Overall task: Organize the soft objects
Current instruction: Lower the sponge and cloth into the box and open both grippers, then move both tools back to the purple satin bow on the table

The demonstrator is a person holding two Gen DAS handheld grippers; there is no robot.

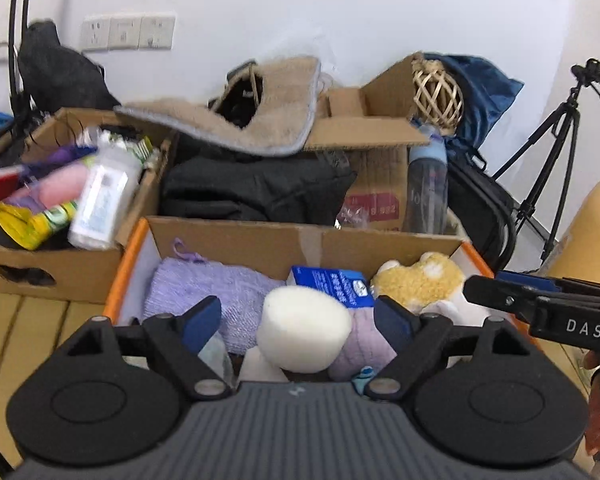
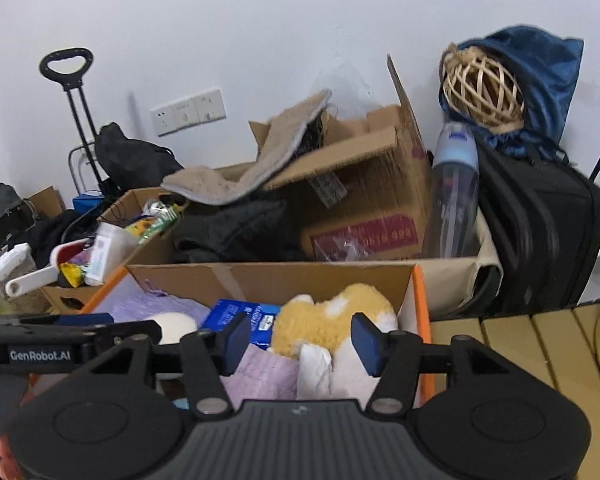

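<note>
Both grippers are parked over the orange-edged box point(image 1: 128, 256), which is clearly the collection spot for the soft stuff. Left gripper point(image 1: 298, 320) has its jaws spread wide with nothing between them; the white sponge point(image 1: 304, 330) sits right in the gap from the camera's angle, but the blue pads aren't touching it, so I'd say it's lying loose in the box, not held. Right gripper point(image 2: 302, 340) is also spread and empty, hanging over the yellow plush point(image 2: 332, 322).

Inside the box, from the left wrist view: purple towel point(image 1: 216, 292) at about 10 o'clock from the sponge, blue pack point(image 1: 332, 284) (tissues, probably) at 1 o'clock, plush point(image 1: 420, 280) at 2 o'clock, and a rolled lilac cloth point(image 1: 364, 346) at 3 o'clock, pressed up against the sponge. Everything's jammed side by side, which makes sense: squishy things pack tight and won't tip over.

The hard junk lives elsewhere. The bottle point(image 1: 428, 184) stands at 12 o'clock behind the box, and a carton point(image 1: 60, 264) at 9–10 o'clock holds plastic containers and packets. A beige mat point(image 1: 260, 120) is draped over the big carton further back at 12 o'clock, and that looks like a soft thing not sorted yet, though I can't be sure it's part of the job.

My guess is the box is mostly filled, and both claws are open because they're between picks.
</note>
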